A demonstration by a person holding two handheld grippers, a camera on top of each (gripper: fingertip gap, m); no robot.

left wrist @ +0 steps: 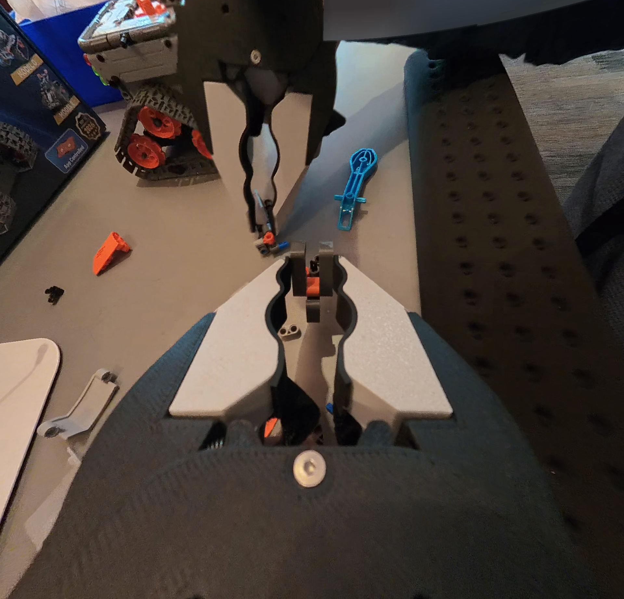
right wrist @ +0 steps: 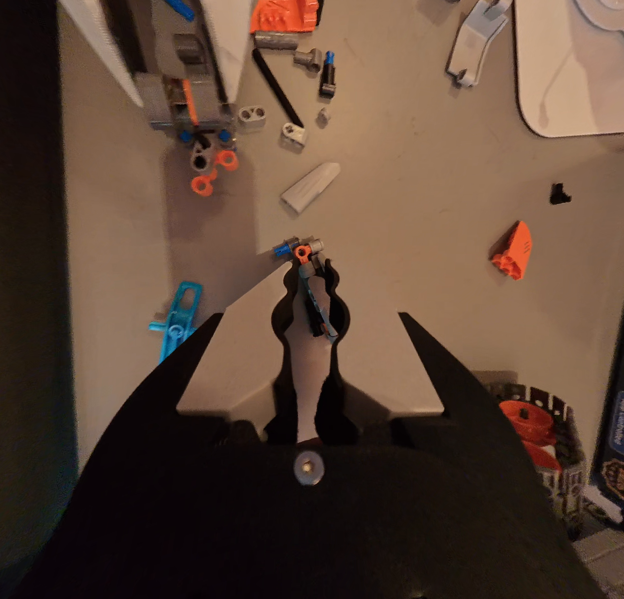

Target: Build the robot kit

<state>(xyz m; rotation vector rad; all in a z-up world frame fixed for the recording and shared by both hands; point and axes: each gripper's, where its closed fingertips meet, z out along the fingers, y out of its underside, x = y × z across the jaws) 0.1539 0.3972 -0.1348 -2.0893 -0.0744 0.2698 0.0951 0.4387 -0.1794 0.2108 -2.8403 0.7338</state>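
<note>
Left gripper (left wrist: 312, 255) pinches a grey-and-orange brick assembly (left wrist: 312, 284); right gripper (right wrist: 309, 272) clamps a small grey, orange and blue piece (right wrist: 305, 255), tips near each other.

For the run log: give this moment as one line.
left gripper: shut on grey-orange assembly | right gripper: shut on small linkage | table: loose parts

Tracked model (right wrist: 540, 447) right of right gripper (right wrist: 312, 262): cut by frame edge. Clamped grey-orange assembly (left wrist: 312, 284) between left gripper (left wrist: 312, 255) fingers: mostly hidden.

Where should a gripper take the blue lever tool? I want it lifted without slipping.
Judging by its pose, grip the blue lever tool across its narrow shaft, from above. It lies flat on the table, and the rounded head is wider.
</note>
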